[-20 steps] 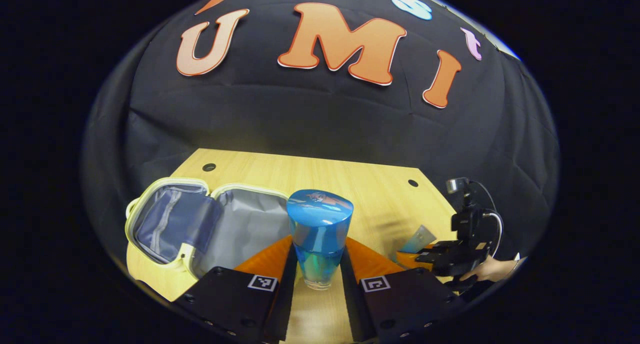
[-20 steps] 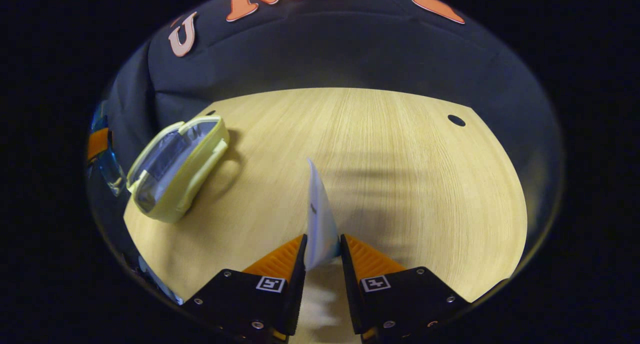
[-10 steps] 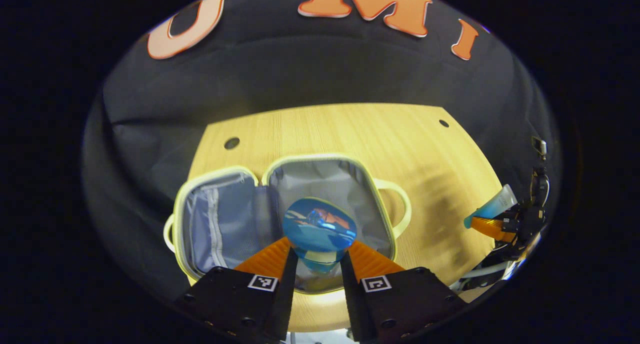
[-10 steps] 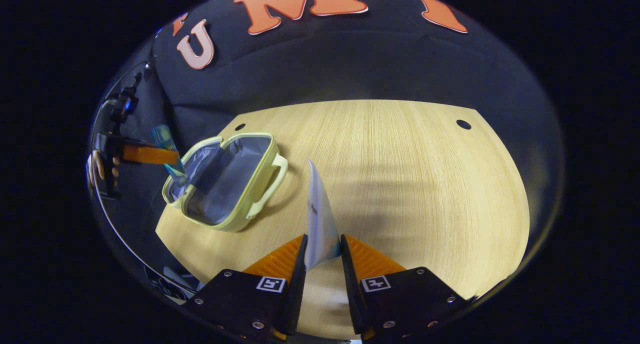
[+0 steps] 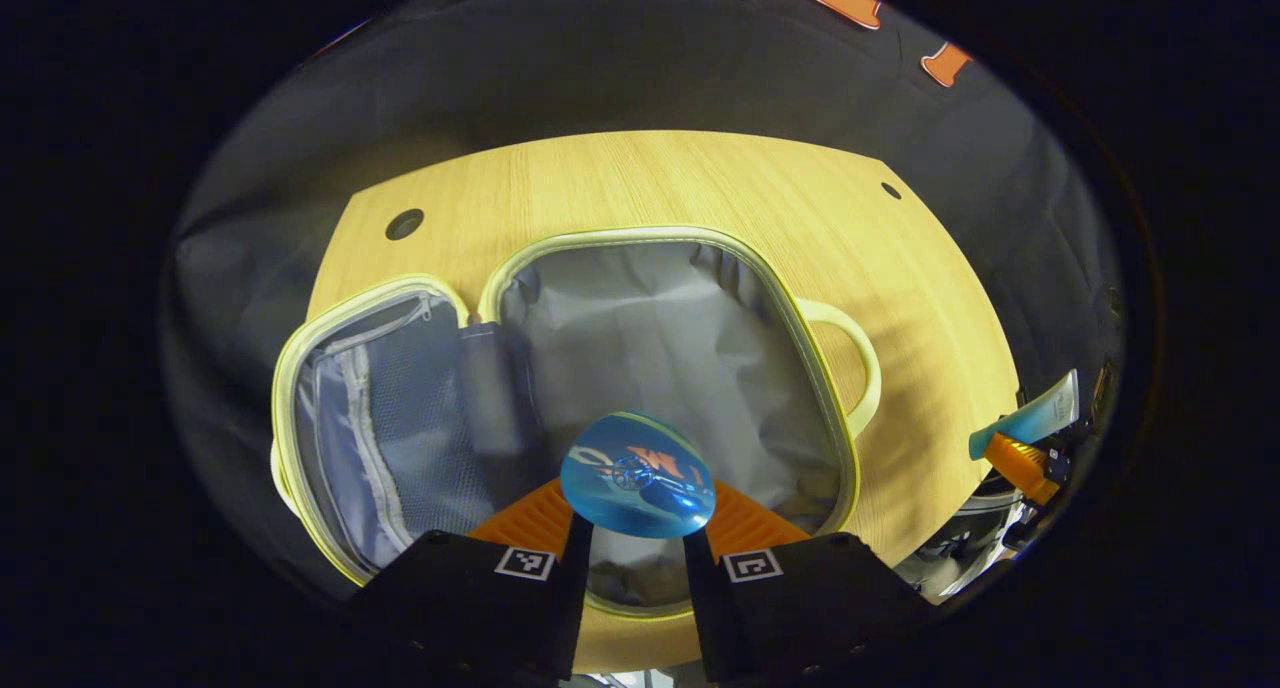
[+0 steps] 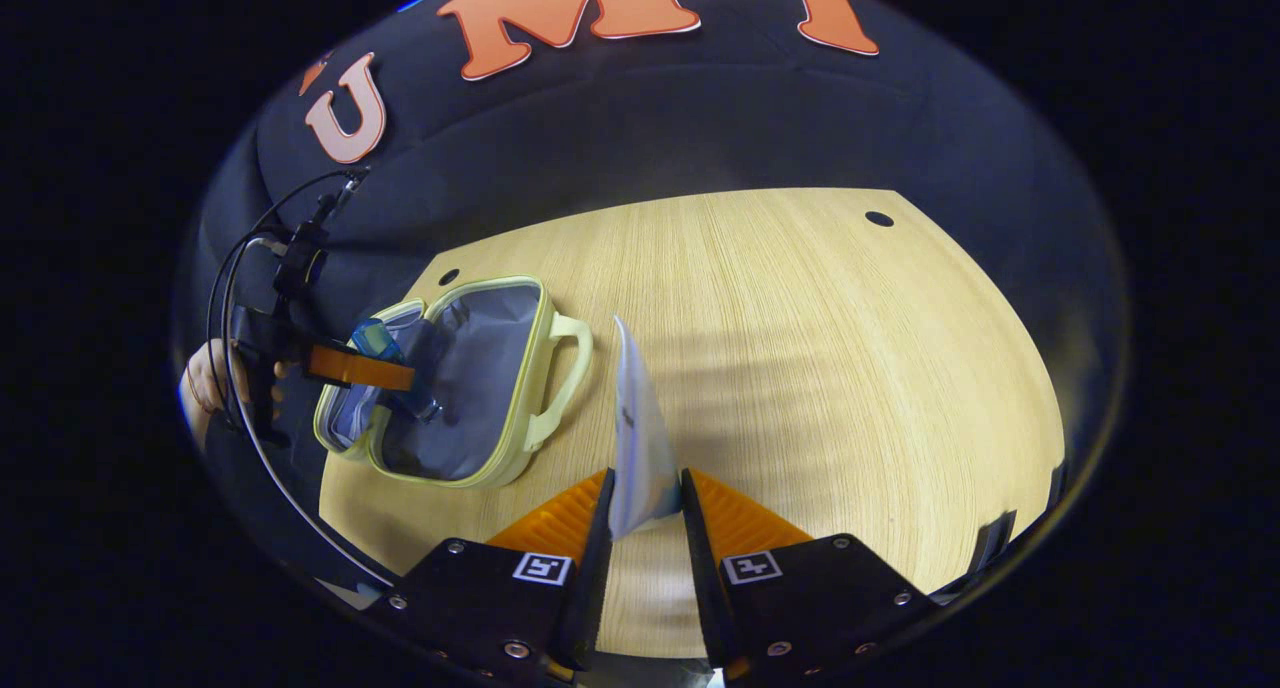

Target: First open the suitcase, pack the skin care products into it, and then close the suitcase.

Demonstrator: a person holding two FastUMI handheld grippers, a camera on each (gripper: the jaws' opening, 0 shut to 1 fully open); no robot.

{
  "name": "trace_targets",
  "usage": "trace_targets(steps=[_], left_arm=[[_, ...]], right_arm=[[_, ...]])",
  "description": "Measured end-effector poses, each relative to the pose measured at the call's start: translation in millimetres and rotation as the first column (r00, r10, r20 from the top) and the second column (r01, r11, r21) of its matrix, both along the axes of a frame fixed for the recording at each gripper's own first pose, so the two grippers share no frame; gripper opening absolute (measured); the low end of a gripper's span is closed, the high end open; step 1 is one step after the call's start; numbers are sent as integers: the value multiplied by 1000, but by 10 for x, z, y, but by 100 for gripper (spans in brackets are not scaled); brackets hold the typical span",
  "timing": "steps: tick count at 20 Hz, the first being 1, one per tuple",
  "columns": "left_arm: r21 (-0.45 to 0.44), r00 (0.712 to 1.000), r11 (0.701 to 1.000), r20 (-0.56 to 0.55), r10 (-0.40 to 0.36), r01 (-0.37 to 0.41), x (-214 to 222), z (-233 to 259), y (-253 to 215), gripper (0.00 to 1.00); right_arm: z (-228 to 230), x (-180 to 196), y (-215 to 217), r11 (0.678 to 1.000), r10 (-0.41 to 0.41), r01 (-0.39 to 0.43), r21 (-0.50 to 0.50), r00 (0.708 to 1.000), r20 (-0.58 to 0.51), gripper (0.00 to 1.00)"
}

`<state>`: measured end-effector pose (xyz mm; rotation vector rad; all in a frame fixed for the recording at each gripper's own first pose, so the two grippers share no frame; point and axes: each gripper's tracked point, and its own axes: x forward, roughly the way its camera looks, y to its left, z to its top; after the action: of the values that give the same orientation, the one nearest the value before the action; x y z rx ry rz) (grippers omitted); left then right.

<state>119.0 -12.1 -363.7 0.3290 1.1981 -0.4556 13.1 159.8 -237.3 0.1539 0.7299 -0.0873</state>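
A light wooden table (image 5: 700, 183) is seen from above in the left gripper view. On its left part a pale yellow suitcase (image 5: 640, 236) lies fully opened, its lid half with a grey mesh pocket on the left and its deeper grey-lined half on the right, a handle at the far right edge. The left gripper (image 5: 634, 543) is held above the near edge of the deeper half, its fingers clamped on a blue-capped bottle (image 5: 637, 475), whose cap faces the camera. At the far right edge, the right gripper (image 5: 1020, 465) is glimpsed holding a tube (image 5: 1030, 423).

In the right gripper view, a hand (image 6: 205, 383) is seen at the far left holding the left gripper (image 6: 375, 370), with the bottle (image 6: 385, 353) over the opened suitcase (image 6: 530, 368). Nearer the middle, the right gripper (image 6: 645, 513) is closed on a pale tube (image 6: 640, 443), which stands upright between its fingers above the bare table (image 6: 850, 368), just right of the suitcase handle.
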Motion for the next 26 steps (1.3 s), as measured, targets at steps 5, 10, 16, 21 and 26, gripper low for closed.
trace_targets(steps=[5,10,16,21,26], left_arm=[[17,998,1000,56,-16,15,174,-41,9,63],[3,995,1000,94,17,-18,249,-15,21,98],[-52,987,997,145,66,-59,208,137,97,98],[-107,958,993,277,77,-49,134,686,279,98],[-153,939,982,308,154,-111,16,960,732,98]], right_arm=[[37,7,34,999,-32,32,8,999,-2,41],[90,61,76,1000,-1,1,-11,1000,-14,41],[325,364,406,995,89,-88,43,996,-19,41],[548,735,885,972,232,-230,46,971,-55,41],[502,1088,1451,941,338,-333,63,929,-149,41]])
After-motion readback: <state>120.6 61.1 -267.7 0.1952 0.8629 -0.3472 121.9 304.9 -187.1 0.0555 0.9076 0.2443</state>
